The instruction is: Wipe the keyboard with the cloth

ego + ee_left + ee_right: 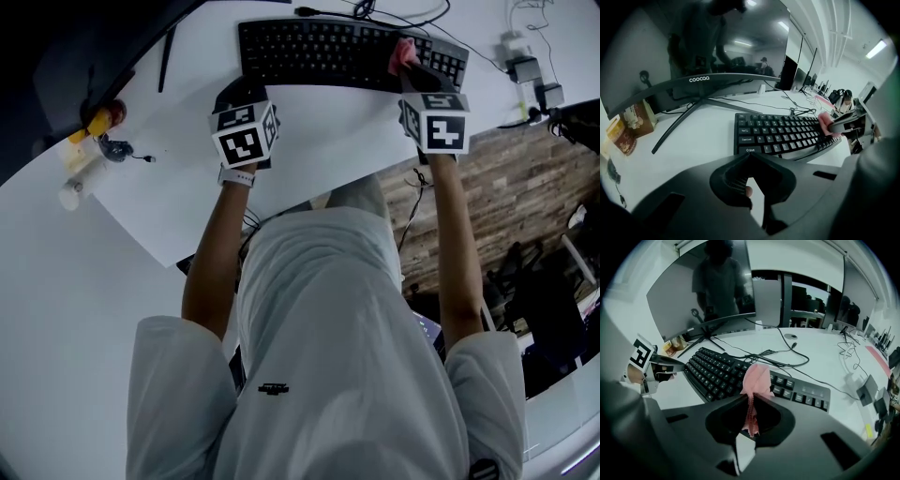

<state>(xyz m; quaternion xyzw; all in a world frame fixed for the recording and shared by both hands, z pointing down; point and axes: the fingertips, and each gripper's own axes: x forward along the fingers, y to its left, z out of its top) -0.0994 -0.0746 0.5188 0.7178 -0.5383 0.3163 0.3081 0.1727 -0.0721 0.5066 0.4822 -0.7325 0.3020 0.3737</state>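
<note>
A black keyboard (pixel 319 52) lies at the far edge of the white desk (pixel 187 178), also seen in the left gripper view (pixel 783 133) and the right gripper view (pixel 717 373). My right gripper (pixel 409 64) is shut on a pink cloth (pixel 404 52), which bunches over the keyboard's right part (pixel 757 380). My left gripper (pixel 242 89) hovers at the keyboard's near left edge, jaws shut with nothing between them (pixel 749 154). From the left gripper view the pink cloth (pixel 825 123) shows at the keyboard's far end.
A curved monitor (pixel 693 51) on a splayed stand rises behind the keyboard. Cables (pixel 394 14) trail past it, with adapters (pixel 525 70) at the right. Small items and a yellow object (pixel 94 127) lie at the desk's left.
</note>
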